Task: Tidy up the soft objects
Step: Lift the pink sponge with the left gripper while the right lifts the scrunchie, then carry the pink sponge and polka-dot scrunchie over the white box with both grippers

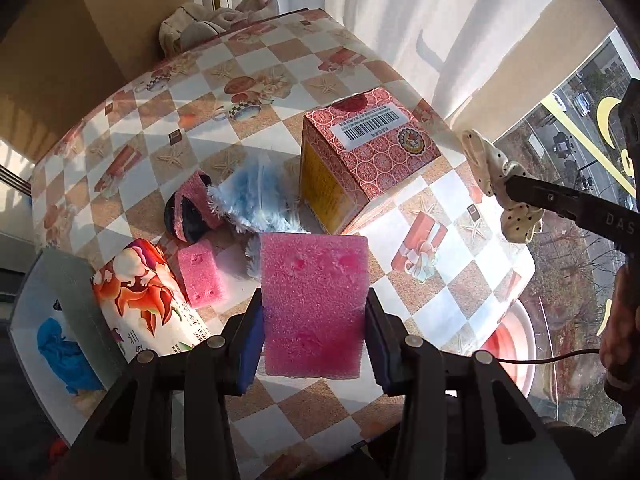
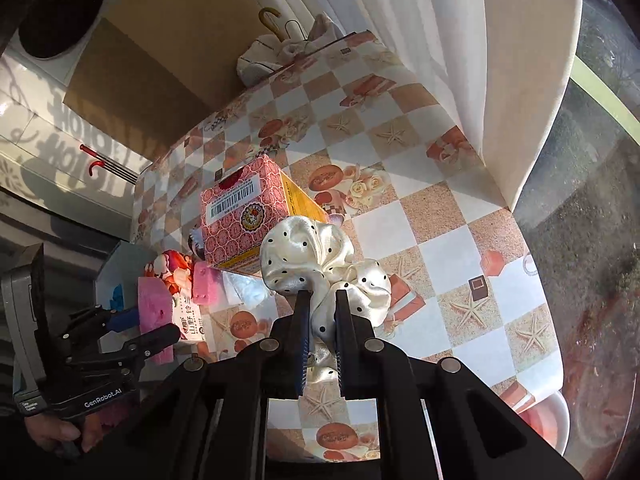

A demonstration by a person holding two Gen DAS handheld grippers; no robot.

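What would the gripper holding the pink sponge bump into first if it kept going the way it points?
Probably the tablecloth, near the blue fluffy cloth; the left gripper points steeply down, and its pink sponge would land first. Depth is unclear.

Pink sponge (image 1: 316,304), speckled and porous; smaller pink sponge (image 1: 200,274), same shade. Scrunchie (image 2: 324,268): cream satin, black polka dots. Box (image 1: 360,164): red-and-white medallion print, yellow side, white barcode label. Fluffy duster (image 1: 256,200): pale blue. Tablecloth (image 1: 460,272): tan-and-white checks with starfish and red gift boxes. Curtain (image 2: 400,40): white.
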